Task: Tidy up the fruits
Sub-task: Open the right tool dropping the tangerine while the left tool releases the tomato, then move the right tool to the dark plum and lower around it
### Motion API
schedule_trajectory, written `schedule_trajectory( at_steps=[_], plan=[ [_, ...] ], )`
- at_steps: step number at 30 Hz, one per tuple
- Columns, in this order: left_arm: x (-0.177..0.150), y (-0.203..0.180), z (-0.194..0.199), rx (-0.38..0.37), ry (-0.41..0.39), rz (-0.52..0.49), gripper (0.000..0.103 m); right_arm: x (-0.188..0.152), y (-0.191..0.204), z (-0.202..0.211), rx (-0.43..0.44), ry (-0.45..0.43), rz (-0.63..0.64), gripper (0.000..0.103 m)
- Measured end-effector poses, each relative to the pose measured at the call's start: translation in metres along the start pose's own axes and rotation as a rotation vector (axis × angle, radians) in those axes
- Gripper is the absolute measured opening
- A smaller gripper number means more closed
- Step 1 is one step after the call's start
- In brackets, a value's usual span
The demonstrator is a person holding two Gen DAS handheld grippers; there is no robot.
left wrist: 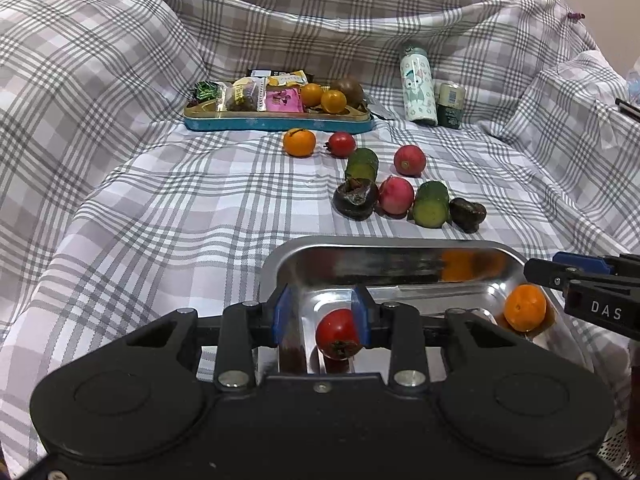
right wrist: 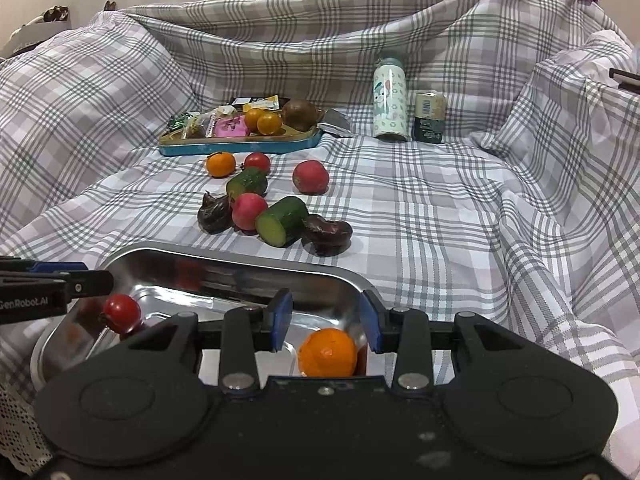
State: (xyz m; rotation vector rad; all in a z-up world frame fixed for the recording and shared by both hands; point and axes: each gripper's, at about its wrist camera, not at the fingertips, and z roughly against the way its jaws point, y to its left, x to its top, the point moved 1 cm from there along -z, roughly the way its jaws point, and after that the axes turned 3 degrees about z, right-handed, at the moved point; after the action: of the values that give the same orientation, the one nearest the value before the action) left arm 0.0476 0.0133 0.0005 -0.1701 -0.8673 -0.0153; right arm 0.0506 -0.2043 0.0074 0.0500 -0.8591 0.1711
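Steel tray [left wrist: 400, 246] lying lower centre | left gripper [left wrist: 320, 314] jaws spread, flanking red fruit [left wrist: 338, 334] | right gripper [right wrist: 326, 320] jaws spread, flanking orange [right wrist: 328, 354]

A home: a plaid sheet [left wrist: 160, 184] draped over soft furniture, snack tin [left wrist: 276, 122] at 12 o'clock, bottle [left wrist: 418, 86] at 1.

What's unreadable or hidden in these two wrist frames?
- Steel tray: near rim hidden by the gripper bodies in both views.
- Red fruit: the left gripper hides whether its finger touches it, left view.
- Snack packets in blue tin: print too small.
- Green can: label illegible.
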Motion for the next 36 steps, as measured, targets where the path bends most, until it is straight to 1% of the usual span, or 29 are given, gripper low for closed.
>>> schedule_trajectory(
  at_steps=[5,8,13,16,22,27,31,36],
  plan=[
    [0.005,0.0,0.002,0.011,-0.011,0.011,0.042,0.003,-0.001,-0.002,-0.009,0.016,-0.009,0.04],
    [0.007,0.0,0.0,0.042,-0.016,0.01,0.042,0.005,0.002,-0.004,-0.029,0.025,0.012,0.04],
    [0.015,0.002,-0.006,0.023,0.022,0.029,0.042,0.013,0.003,-0.009,-0.01,0.046,0.011,0.04],
    [0.022,0.0,-0.009,0.012,0.028,0.027,0.042,0.02,0.003,-0.014,-0.015,0.041,0.024,0.04],
    [0.037,-0.012,-0.022,0.005,0.031,-0.048,0.042,0.039,-0.001,-0.032,-0.022,0.034,0.025,0.04],
    [0.046,-0.022,-0.036,-0.009,0.039,-0.101,0.042,0.045,-0.007,-0.048,-0.028,0.047,0.028,0.04],
    [0.054,-0.024,-0.048,-0.033,0.054,-0.113,0.043,0.047,-0.01,-0.059,-0.018,0.07,0.031,0.04],
    [0.061,-0.023,-0.064,-0.048,0.075,-0.114,0.043,0.05,-0.012,-0.069,-0.012,0.078,0.05,0.04]
  ],
)
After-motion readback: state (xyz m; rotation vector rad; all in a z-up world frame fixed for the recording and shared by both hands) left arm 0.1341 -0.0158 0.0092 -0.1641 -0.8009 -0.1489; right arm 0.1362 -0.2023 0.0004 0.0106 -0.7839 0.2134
